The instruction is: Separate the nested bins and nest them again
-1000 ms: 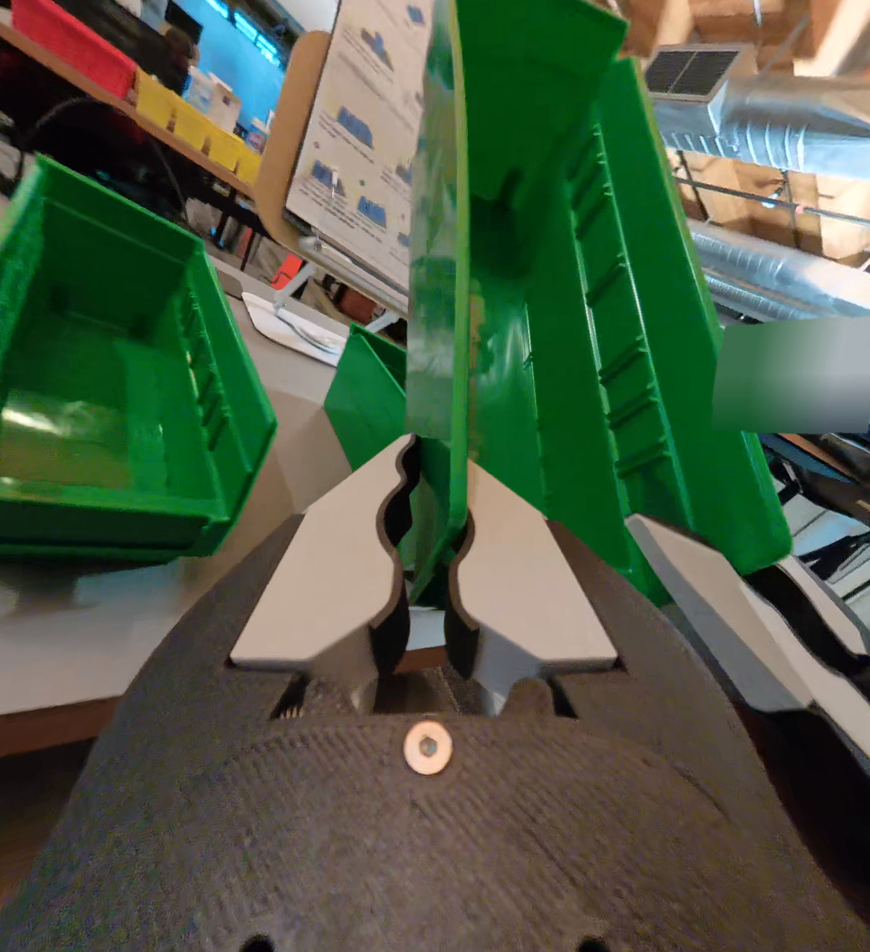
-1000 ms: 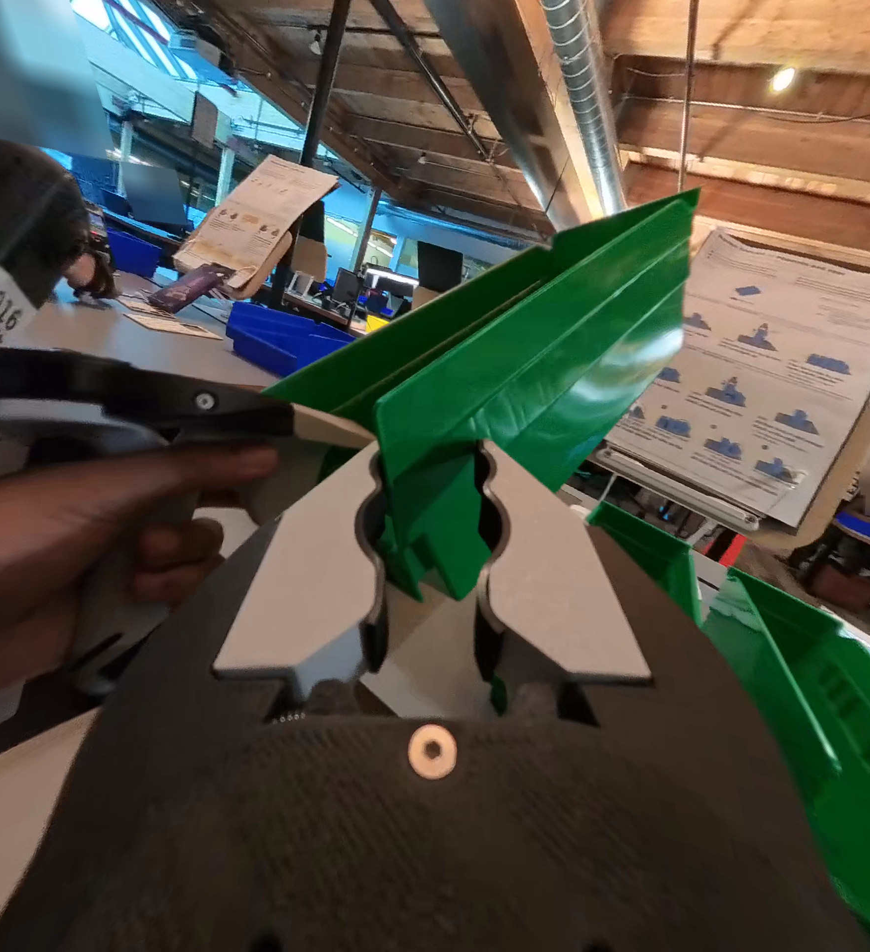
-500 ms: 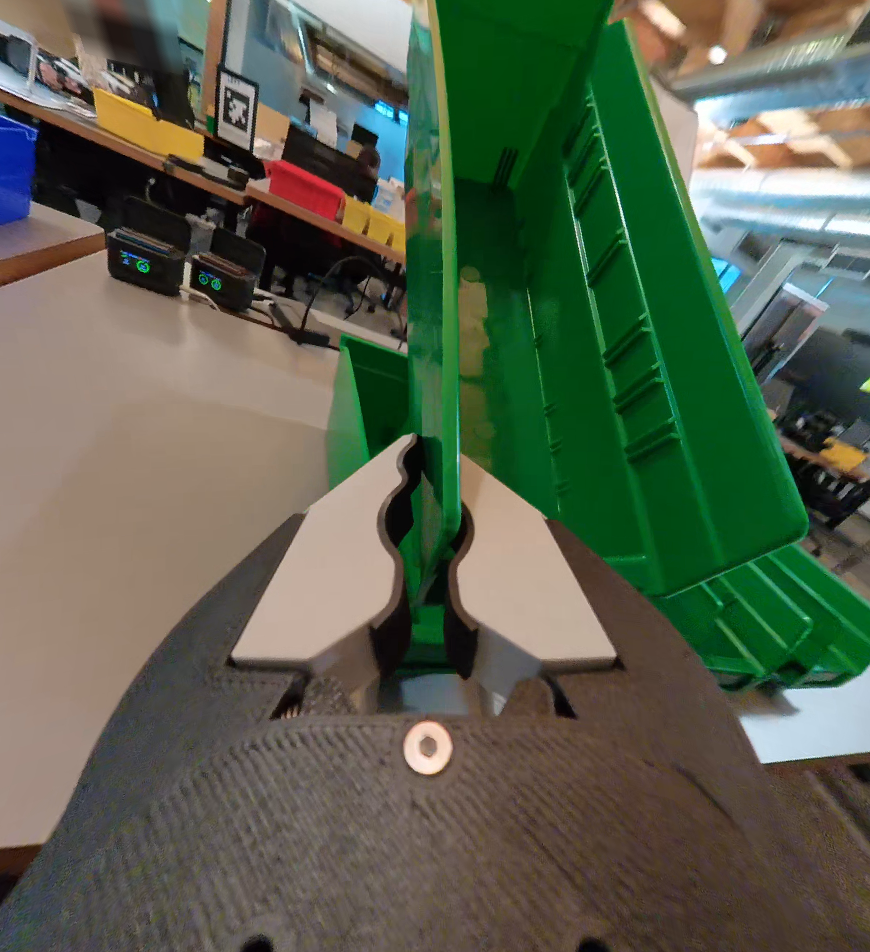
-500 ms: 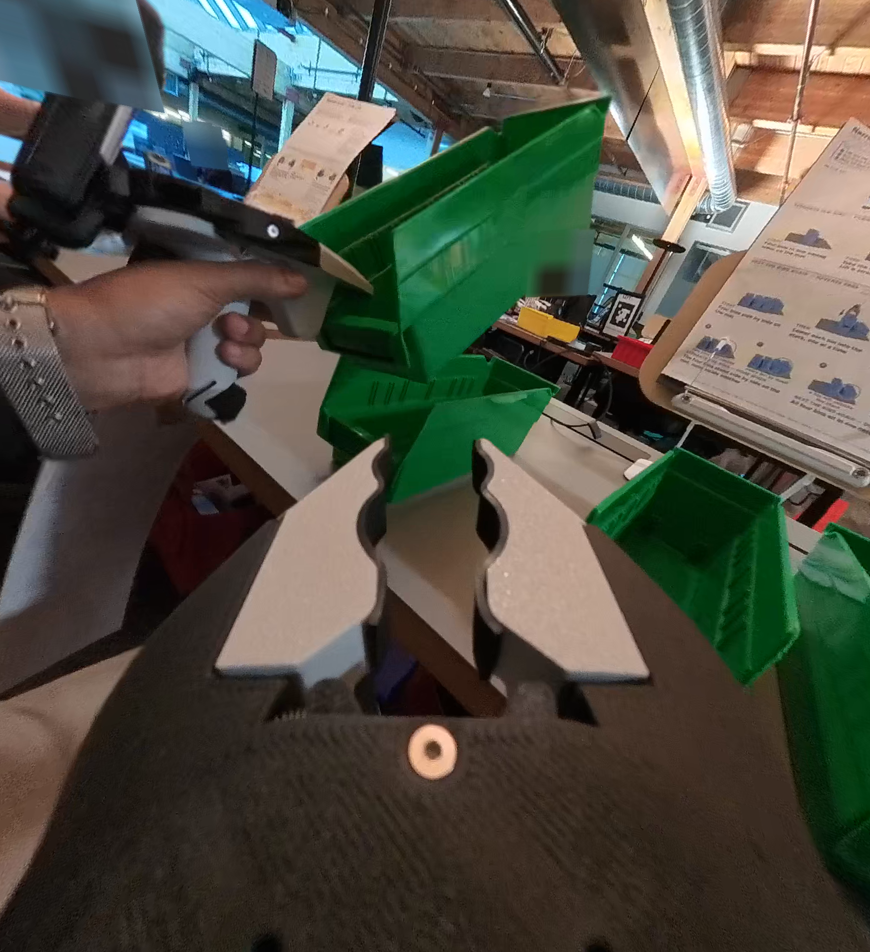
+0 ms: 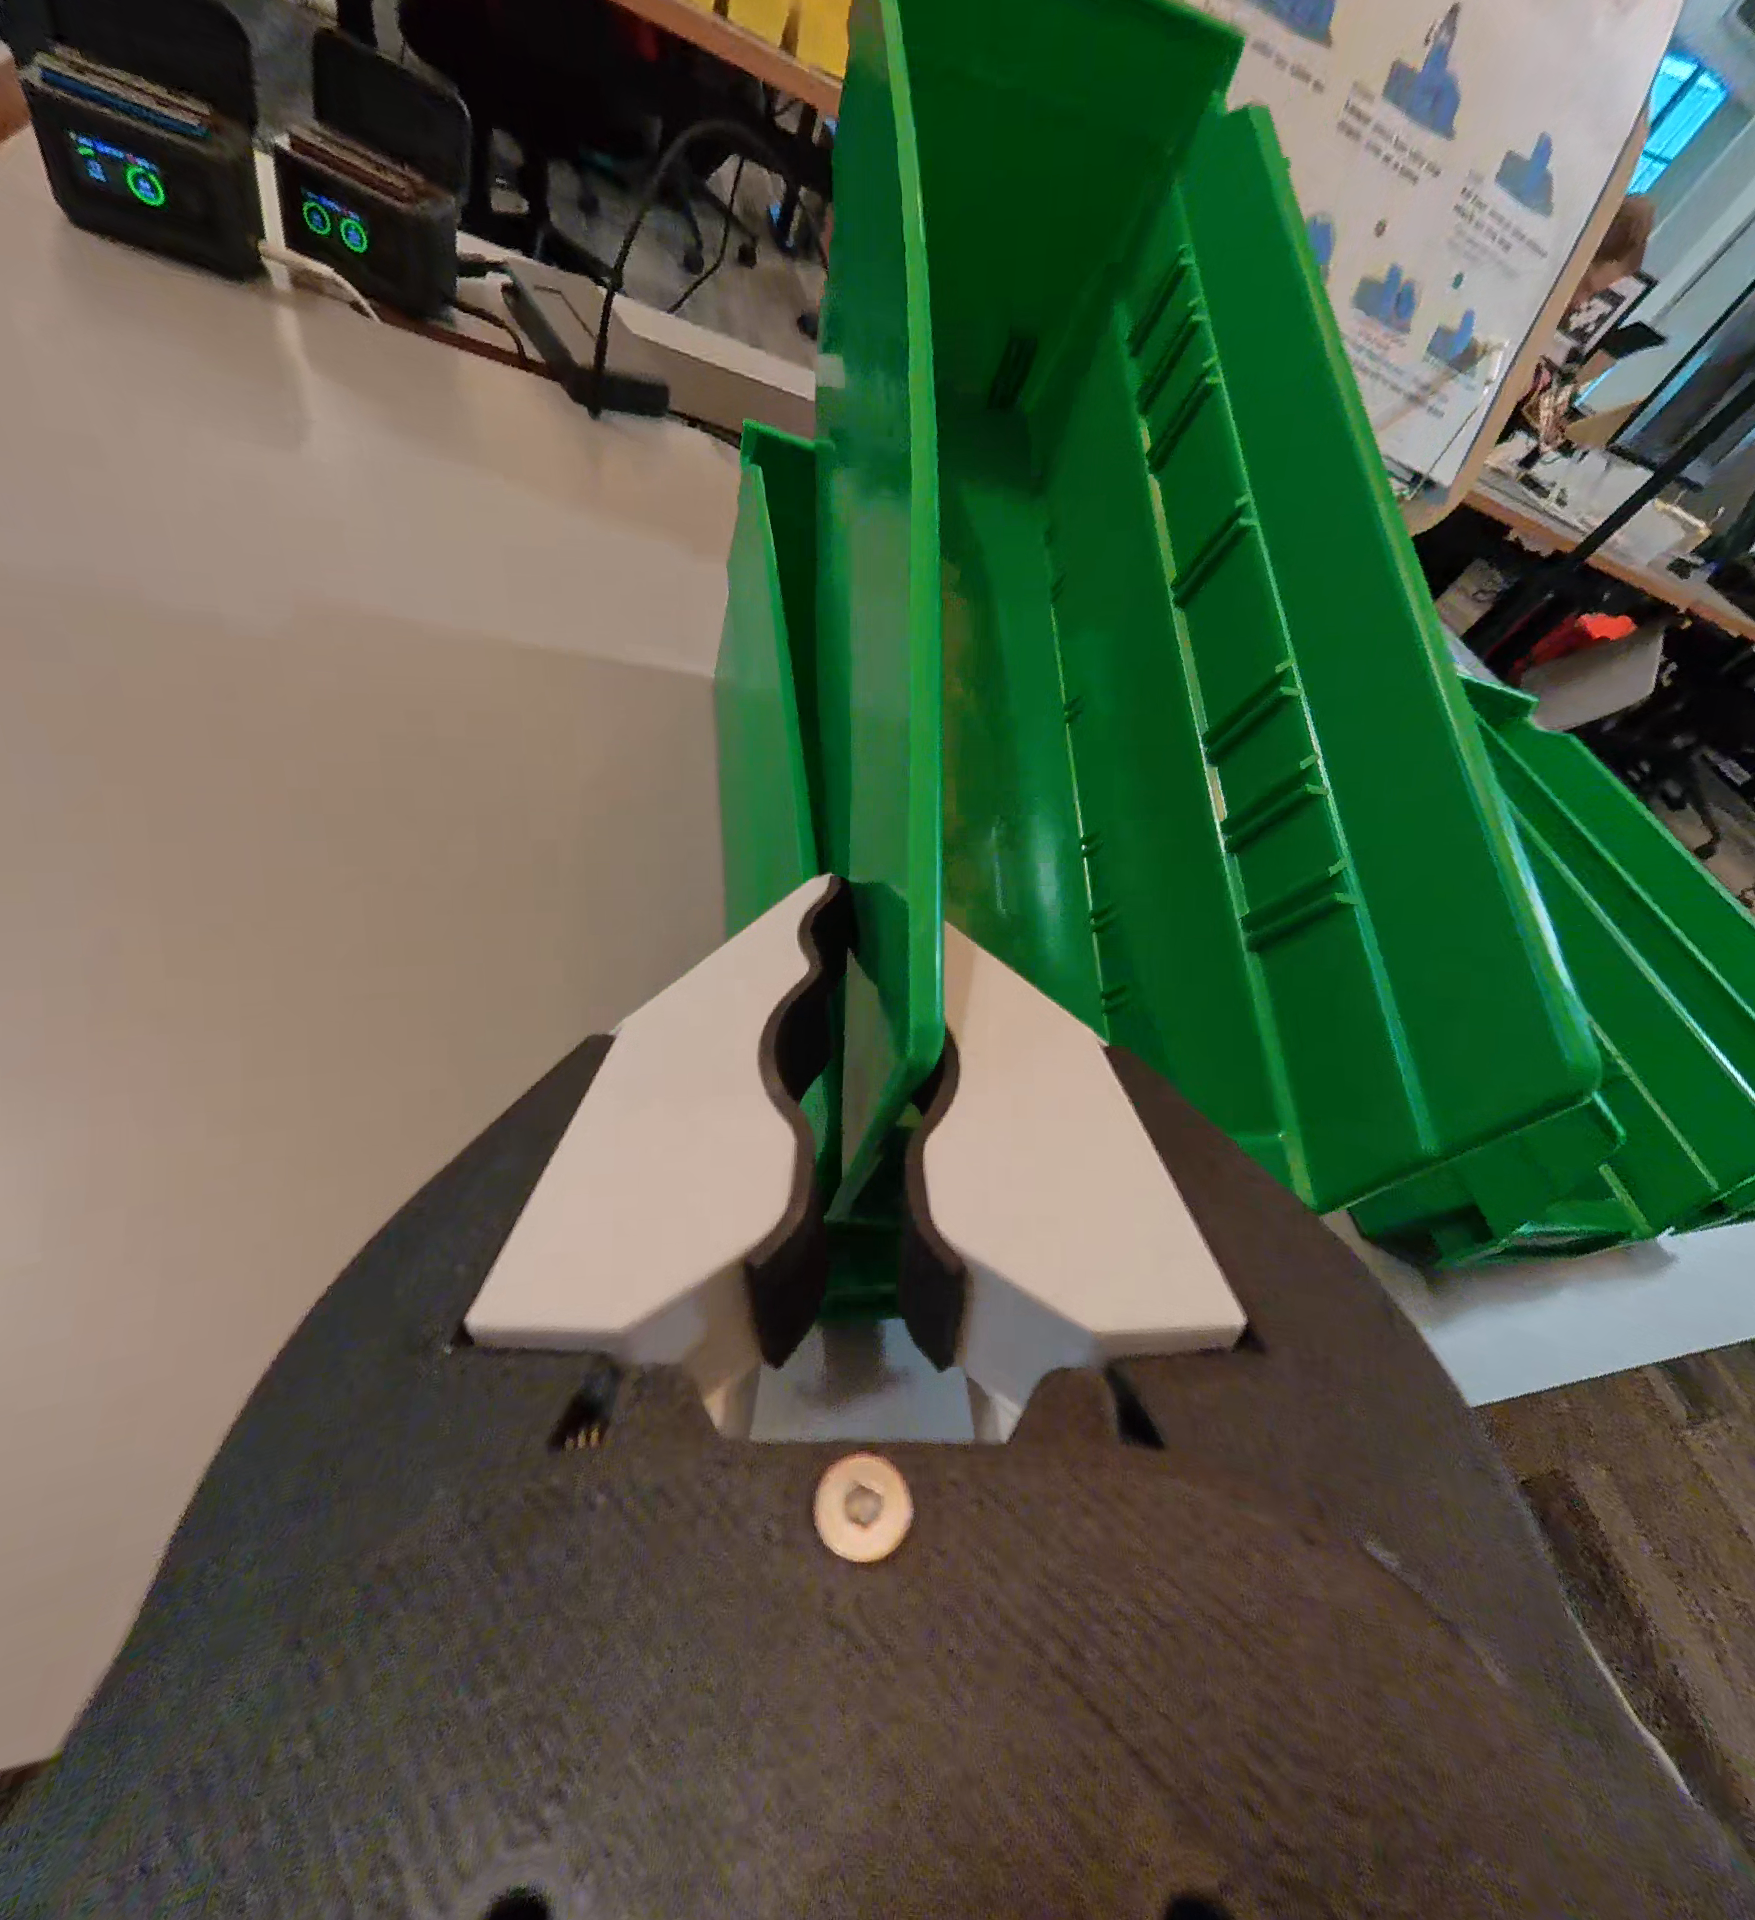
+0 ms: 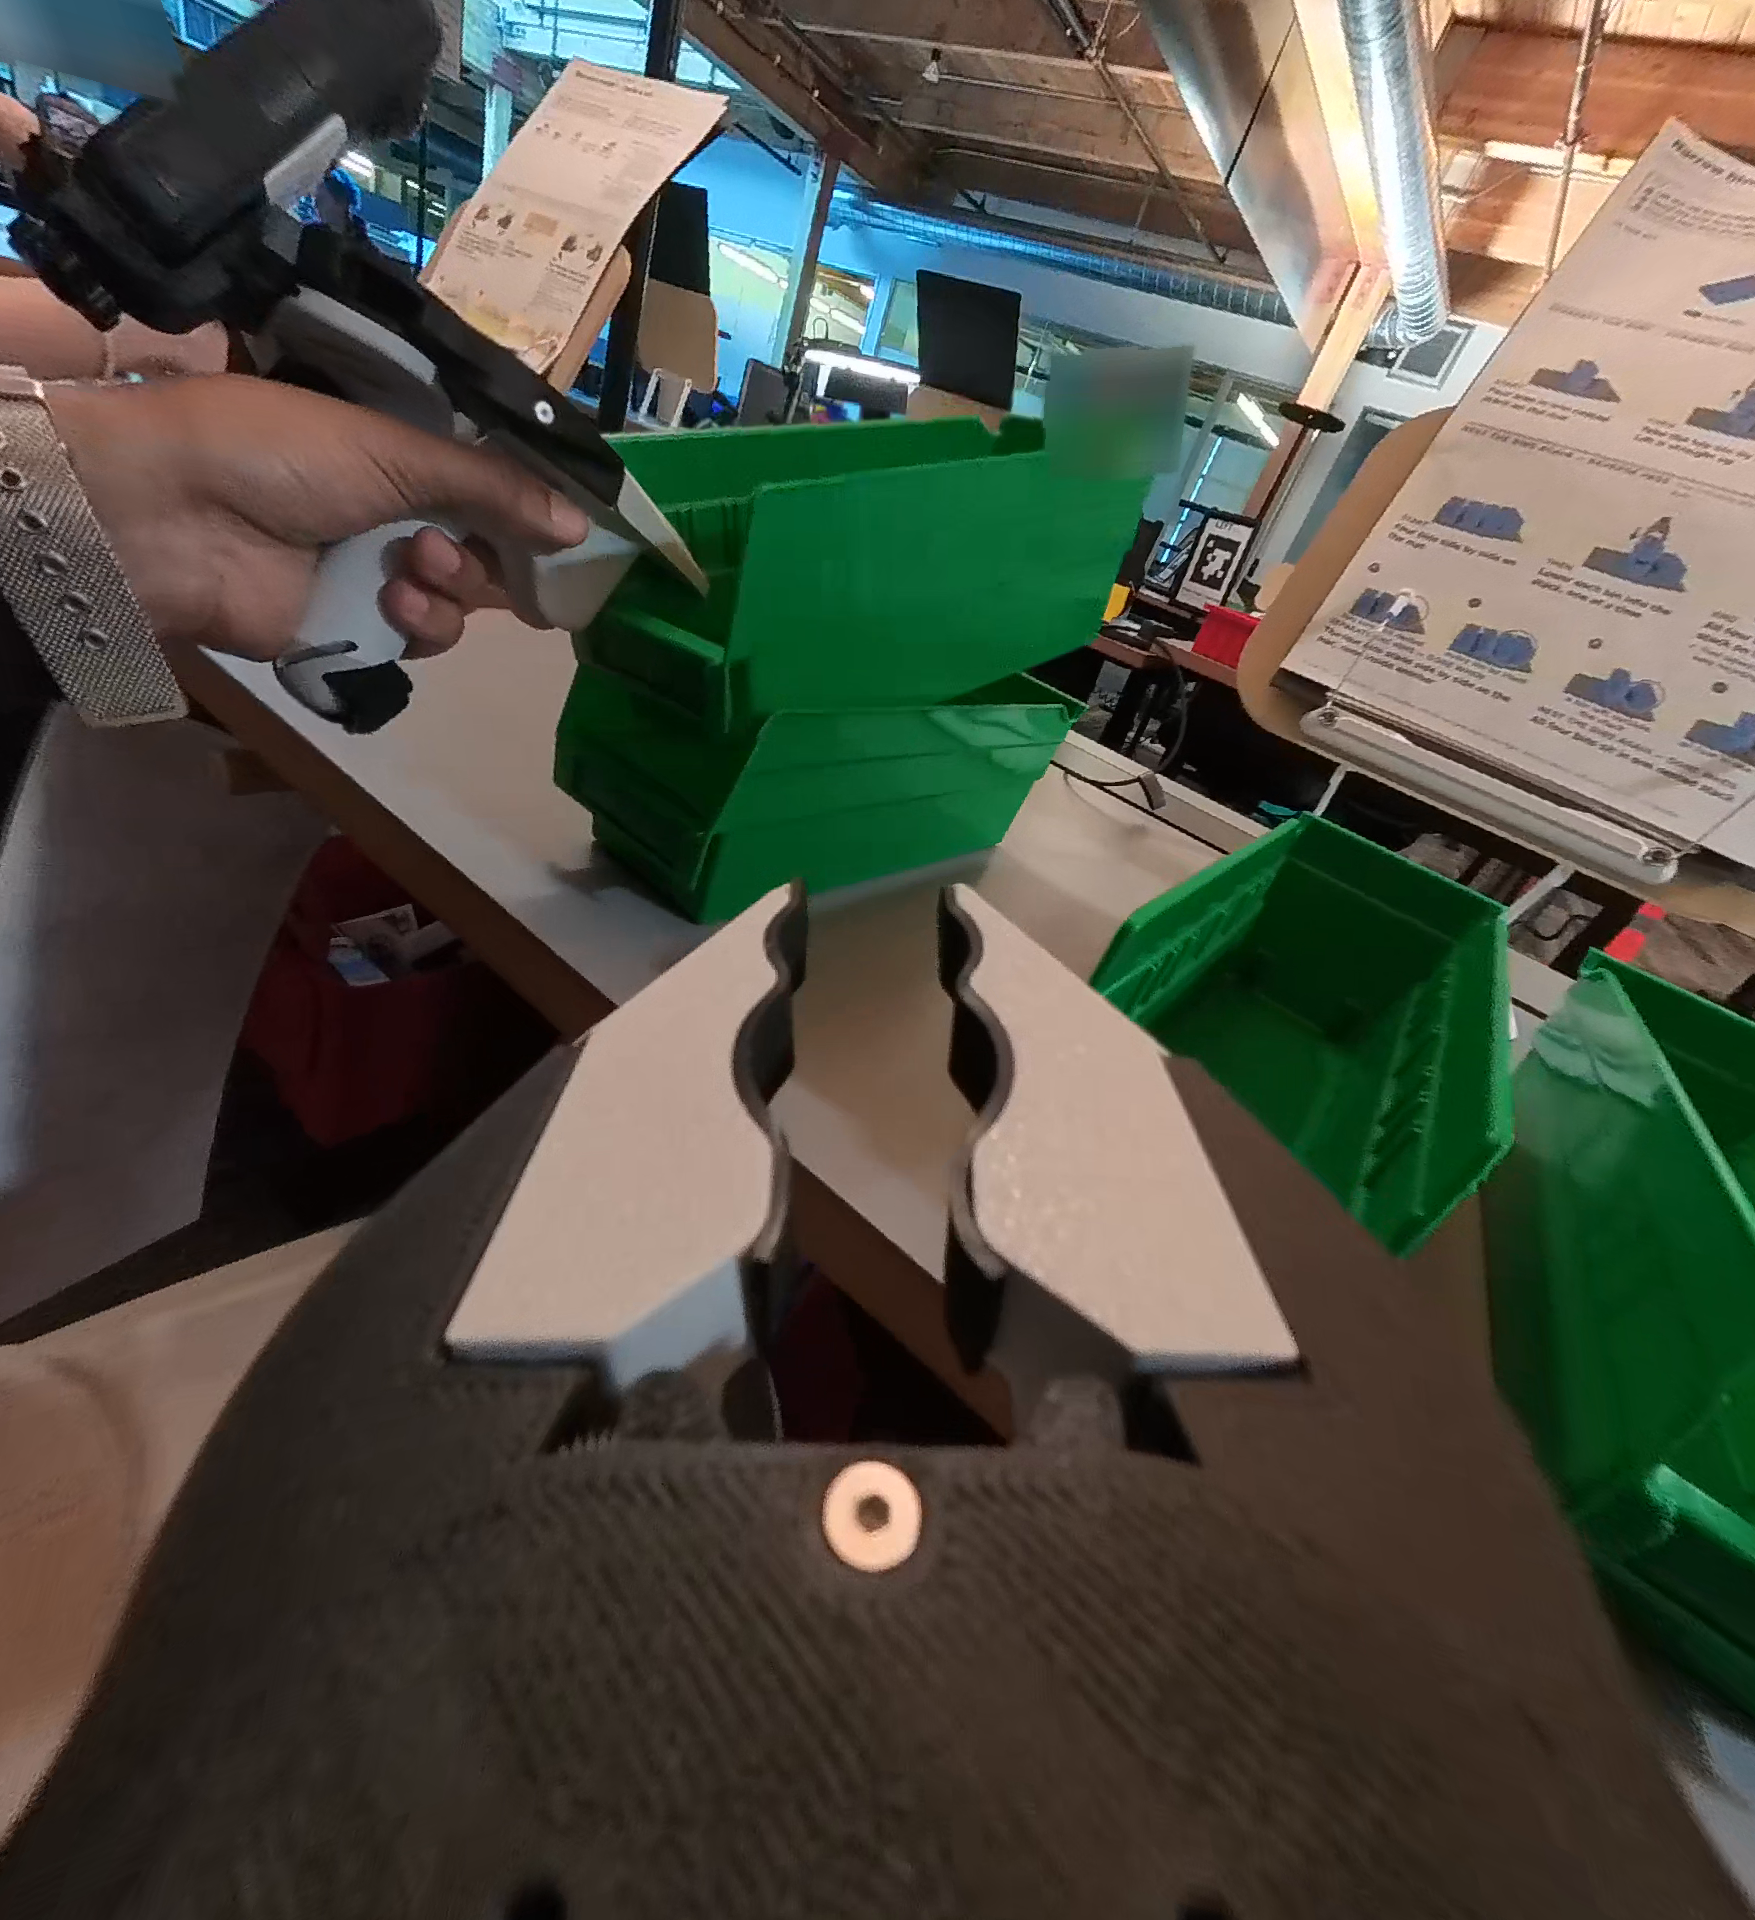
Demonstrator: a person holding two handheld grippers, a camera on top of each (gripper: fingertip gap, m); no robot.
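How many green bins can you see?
5 at least: held bin in the left gripper, two stacked bins beneath, loose bin on the table, edge bin at right; more may hide nested.

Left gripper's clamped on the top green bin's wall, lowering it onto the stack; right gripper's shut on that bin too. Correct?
One thing is wrong: the right gripper is open and empty, back from the stack, as the right wrist view shows. The left gripper is indeed clamped on the wall of the top green plastic bin, tilted over the nested green bins.
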